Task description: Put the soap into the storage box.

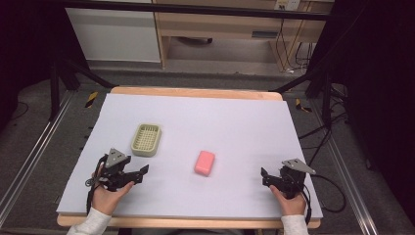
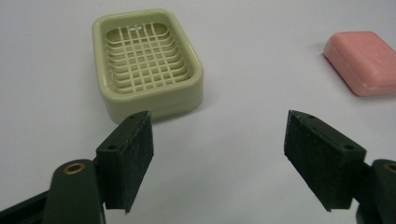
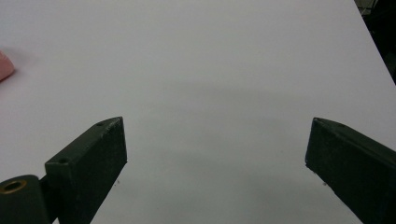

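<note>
A pink bar of soap (image 1: 204, 162) lies flat near the middle of the white table (image 1: 235, 122). Left of it and a bit farther back sits an empty pale green soap dish (image 1: 146, 139) with a grid floor. My left gripper (image 1: 138, 175) rests at the front left, open, nothing between its jaws; in its own view (image 2: 218, 158) the dish (image 2: 147, 63) lies just ahead and the soap (image 2: 363, 61) at the upper right. My right gripper (image 1: 268, 177) rests at the front right, open and empty; its view (image 3: 215, 163) catches an edge of the soap (image 3: 4, 66) at the far left.
The table's wooden edge (image 1: 195, 92) runs along the back, with floor, black frame legs and a wooden cabinet (image 1: 220, 29) beyond. Cables trail off the table's right side (image 1: 333, 196). Bare white surface lies between the soap and the right gripper.
</note>
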Demonstrator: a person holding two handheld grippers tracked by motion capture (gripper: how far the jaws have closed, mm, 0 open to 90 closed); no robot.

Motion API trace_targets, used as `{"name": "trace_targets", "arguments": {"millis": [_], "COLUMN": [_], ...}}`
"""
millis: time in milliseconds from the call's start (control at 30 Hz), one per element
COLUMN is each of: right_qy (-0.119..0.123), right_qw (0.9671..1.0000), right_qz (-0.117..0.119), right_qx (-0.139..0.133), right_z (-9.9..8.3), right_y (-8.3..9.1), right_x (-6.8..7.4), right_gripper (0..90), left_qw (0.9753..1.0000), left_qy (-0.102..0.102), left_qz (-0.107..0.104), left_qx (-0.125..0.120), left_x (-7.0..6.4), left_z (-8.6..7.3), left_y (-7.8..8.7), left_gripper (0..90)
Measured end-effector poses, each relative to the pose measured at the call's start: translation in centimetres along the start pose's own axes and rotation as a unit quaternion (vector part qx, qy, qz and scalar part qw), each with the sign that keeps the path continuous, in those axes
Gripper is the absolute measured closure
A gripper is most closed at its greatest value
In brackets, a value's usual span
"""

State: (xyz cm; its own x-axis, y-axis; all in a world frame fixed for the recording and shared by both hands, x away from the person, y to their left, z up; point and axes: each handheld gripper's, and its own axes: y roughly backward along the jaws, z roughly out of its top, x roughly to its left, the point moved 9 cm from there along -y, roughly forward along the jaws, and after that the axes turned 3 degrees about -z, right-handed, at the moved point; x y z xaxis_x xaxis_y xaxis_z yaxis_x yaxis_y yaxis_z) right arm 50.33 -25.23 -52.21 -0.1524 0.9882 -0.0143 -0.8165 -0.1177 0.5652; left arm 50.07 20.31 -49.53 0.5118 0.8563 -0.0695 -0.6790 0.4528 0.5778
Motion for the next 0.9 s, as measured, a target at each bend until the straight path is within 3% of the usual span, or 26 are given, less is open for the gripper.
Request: {"name": "trace_targets", "arguments": {"millis": [233, 900], "right_qy": [0.000, 0.000], "right_qw": [1.0000, 1.0000], "right_qz": [-0.001, -0.002], "right_qx": [0.000, -0.001], "right_z": [0.0, 0.1], "right_y": [0.0, 0.1], "right_x": [0.0, 0.0], "right_gripper": [5.8, 5.8], "left_qw": [0.9999, 0.9996], "left_qy": [-0.013, -0.017], "left_qz": [-0.006, -0.004], "left_qx": [-0.003, -0.022], "left_x": [-0.8, -2.0], "left_z": [0.8, 3.8], "left_y": [-0.1, -0.4], "left_gripper": [23.8, 26.7]}}
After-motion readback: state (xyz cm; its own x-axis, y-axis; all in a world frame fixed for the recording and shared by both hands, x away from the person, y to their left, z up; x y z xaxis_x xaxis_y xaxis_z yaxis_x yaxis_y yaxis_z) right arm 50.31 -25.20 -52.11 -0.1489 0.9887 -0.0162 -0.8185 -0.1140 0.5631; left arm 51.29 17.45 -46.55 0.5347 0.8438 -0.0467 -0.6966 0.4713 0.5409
